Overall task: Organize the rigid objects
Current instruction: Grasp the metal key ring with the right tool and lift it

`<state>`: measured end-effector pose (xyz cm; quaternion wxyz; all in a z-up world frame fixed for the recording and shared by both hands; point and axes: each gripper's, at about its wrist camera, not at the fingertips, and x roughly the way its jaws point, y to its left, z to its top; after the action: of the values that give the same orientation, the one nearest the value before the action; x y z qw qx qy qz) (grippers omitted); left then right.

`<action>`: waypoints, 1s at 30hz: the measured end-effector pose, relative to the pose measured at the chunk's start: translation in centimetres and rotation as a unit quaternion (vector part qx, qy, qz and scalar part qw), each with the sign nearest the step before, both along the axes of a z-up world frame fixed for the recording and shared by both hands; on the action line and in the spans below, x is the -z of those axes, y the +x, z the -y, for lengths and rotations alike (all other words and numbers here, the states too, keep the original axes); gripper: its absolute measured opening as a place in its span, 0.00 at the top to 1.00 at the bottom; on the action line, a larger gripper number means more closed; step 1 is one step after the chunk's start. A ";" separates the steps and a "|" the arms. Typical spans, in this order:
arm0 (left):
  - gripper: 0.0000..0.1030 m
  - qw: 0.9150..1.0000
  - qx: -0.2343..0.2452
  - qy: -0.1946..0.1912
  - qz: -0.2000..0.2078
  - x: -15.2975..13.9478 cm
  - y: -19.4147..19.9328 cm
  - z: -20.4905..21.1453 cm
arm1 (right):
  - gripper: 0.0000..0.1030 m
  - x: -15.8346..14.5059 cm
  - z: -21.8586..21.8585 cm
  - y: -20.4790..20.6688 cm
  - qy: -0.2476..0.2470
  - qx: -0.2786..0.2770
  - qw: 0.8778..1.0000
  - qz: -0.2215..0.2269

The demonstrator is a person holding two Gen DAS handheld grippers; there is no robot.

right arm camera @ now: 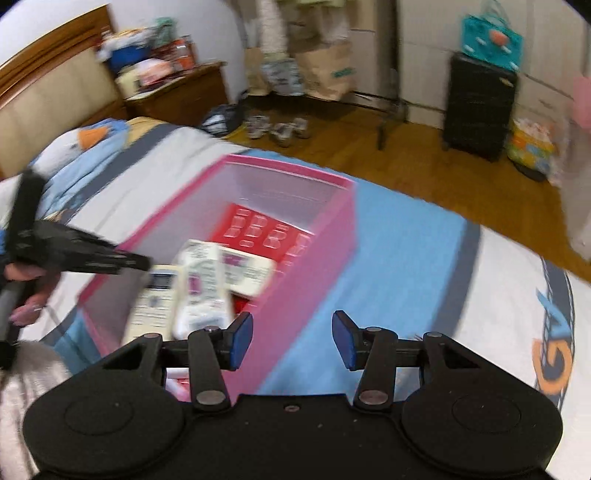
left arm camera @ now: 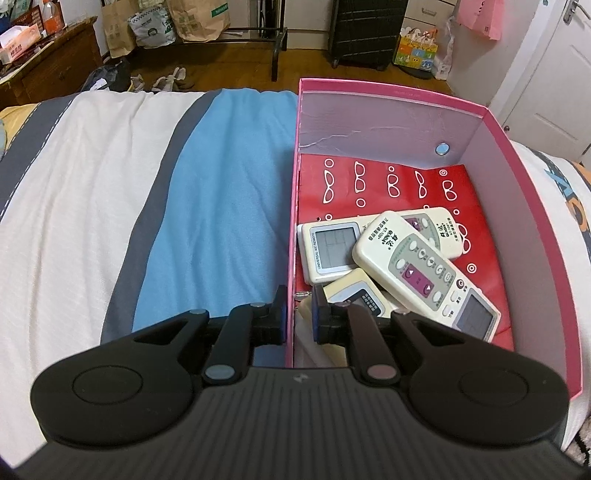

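A pink cardboard box (left arm camera: 528, 206) lies on the bed with a red glasses-print sheet (left arm camera: 388, 184) on its floor. Several cream air-conditioner remotes (left arm camera: 417, 266) are piled in its near end. My left gripper (left arm camera: 298, 314) straddles the box's left wall, its jaws nearly closed on the wall (left arm camera: 291, 258), one finger inside and one outside. In the right wrist view the box (right arm camera: 306, 266) and remotes (right arm camera: 199, 291) are blurred. My right gripper (right arm camera: 291, 341) is open and empty above the box's right side. The left gripper (right arm camera: 92, 254) shows at the left.
The bed cover has white, grey and blue stripes (left arm camera: 221, 203). A plush penguin (right arm camera: 81, 147) lies near the headboard. Beyond the bed are a wooden floor, shoes (left arm camera: 170, 79), paper bags (left arm camera: 195, 18), a black suitcase (left arm camera: 365, 33) and a nightstand (right arm camera: 177, 96).
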<state>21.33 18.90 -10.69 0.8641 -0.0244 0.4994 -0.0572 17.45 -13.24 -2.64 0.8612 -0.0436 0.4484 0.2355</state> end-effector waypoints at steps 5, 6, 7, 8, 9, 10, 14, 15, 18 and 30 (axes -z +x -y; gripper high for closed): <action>0.90 1.000 -0.006 0.007 -0.002 -0.1 -0.1 0.3 | 0.49 3.6 4.1 2.2 0.052 0.066 0.996 -0.030; 0.89 1.000 -0.005 0.012 0.000 -0.2 -0.1 0.4 | 0.49 4.0 4.5 2.6 0.054 0.075 0.995 -0.031; 0.89 1.000 -0.003 0.016 0.003 -0.3 -0.2 0.6 | 0.49 4.4 4.8 3.1 0.056 0.079 0.995 -0.035; 0.89 1.000 -0.003 0.019 0.003 -0.3 -0.1 0.6 | 0.48 4.6 5.1 3.4 0.059 0.082 0.994 -0.038; 0.89 1.000 -0.004 0.019 0.002 -0.3 0.0 0.7 | 0.47 4.9 5.4 3.6 0.064 0.085 0.994 -0.039; 0.89 1.000 -0.005 0.018 0.002 -0.2 0.0 0.7 | 0.46 5.3 5.5 3.7 0.065 0.088 0.993 -0.038; 0.89 1.000 -0.004 0.021 0.002 -0.3 0.0 0.8 | 0.46 7.5 6.5 4.5 0.062 0.111 0.990 -0.056; 0.89 1.000 0.001 0.025 0.003 -0.3 0.0 0.9 | 0.46 8.2 6.8 4.8 0.066 0.123 0.988 -0.072; 0.89 0.999 0.003 0.037 0.003 -0.3 -0.1 1.1 | 0.46 9.6 6.7 5.8 0.070 0.134 0.984 -0.091; 0.89 0.999 -0.002 0.033 -0.002 -0.3 0.1 1.2 | 0.49 12.5 2.9 6.7 -0.042 0.128 0.990 -0.031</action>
<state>21.47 17.68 -10.41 0.8636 0.0031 0.5028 -0.0385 24.16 -16.16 -15.19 0.8674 -0.0146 0.4860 0.1058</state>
